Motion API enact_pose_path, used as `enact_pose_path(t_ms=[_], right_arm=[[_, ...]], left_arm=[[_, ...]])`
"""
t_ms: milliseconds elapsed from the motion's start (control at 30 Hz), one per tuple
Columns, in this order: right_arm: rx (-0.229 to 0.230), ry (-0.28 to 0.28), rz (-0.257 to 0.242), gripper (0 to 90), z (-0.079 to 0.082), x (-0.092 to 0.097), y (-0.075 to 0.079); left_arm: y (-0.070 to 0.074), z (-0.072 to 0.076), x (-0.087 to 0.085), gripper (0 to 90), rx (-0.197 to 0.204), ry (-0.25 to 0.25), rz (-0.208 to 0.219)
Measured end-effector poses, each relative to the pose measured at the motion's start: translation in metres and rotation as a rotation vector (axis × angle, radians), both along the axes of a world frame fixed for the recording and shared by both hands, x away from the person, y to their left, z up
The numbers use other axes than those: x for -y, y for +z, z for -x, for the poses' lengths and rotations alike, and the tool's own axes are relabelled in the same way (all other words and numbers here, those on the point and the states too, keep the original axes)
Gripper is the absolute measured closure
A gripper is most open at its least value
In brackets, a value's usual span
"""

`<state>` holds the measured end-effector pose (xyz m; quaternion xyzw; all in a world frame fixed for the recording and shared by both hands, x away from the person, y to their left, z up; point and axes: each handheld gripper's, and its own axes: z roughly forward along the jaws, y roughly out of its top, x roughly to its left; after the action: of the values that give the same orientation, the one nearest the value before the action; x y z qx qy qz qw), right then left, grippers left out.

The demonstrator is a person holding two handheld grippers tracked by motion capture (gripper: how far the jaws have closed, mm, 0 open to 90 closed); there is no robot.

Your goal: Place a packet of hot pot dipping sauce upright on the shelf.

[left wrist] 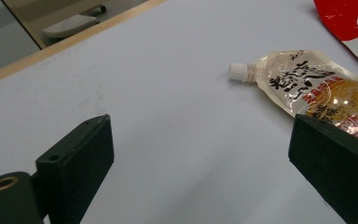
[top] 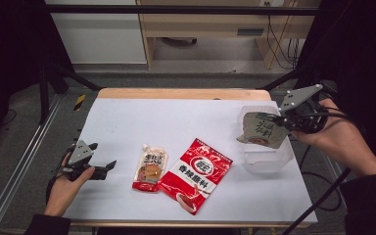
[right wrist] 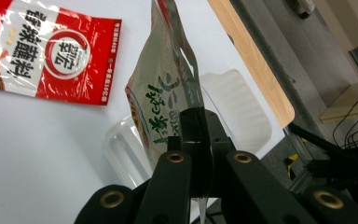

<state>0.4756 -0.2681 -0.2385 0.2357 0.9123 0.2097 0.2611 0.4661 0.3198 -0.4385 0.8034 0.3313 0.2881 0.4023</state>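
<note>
Above clear tray (top: 267, 164), right gripper (top: 280, 120) pinches grey-green pouch (top: 260, 131), lettering blurred; left gripper (top: 108, 167) jaws spread.

Spouted pouch (top: 150, 169) lies left of, touching, flat packet (top: 196, 174).

A: Table (top: 127, 122), white top, pale wooden edge along the far side, fills the middle of the frame.

B: What lies on it?

A: Lower centre: spouted pouch (top: 150, 170), flat, cap toward the top of the frame. Just right of it a red packet (top: 196, 174), flat, its left edge touching or overlapping the pouch. Right side: clear plastic tray (top: 267, 159), near the table's right edge.
</note>
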Motion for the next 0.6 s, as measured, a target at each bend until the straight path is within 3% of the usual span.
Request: enact_pose_path(t_ms=[67, 233, 600], right_arm=[[0.0, -0.005, 0.001, 90.0, 0.001, 0.004, 0.0], [-0.008, -0.009, 0.005, 90.0, 0.003, 0.014, -0.002], [-0.021, -0.001, -0.002, 90.0, 0.006, 0.031, -0.011]], left_arm=[[0.001, 0.001, -0.002, 6.5, 0.009, 0.004, -0.013], [0.0, -0.001, -0.007, 6.5, 0.007, 0.024, 0.021], [-0.003, -0.003, -0.006, 6.5, -0.009, 0.03, 0.003]])
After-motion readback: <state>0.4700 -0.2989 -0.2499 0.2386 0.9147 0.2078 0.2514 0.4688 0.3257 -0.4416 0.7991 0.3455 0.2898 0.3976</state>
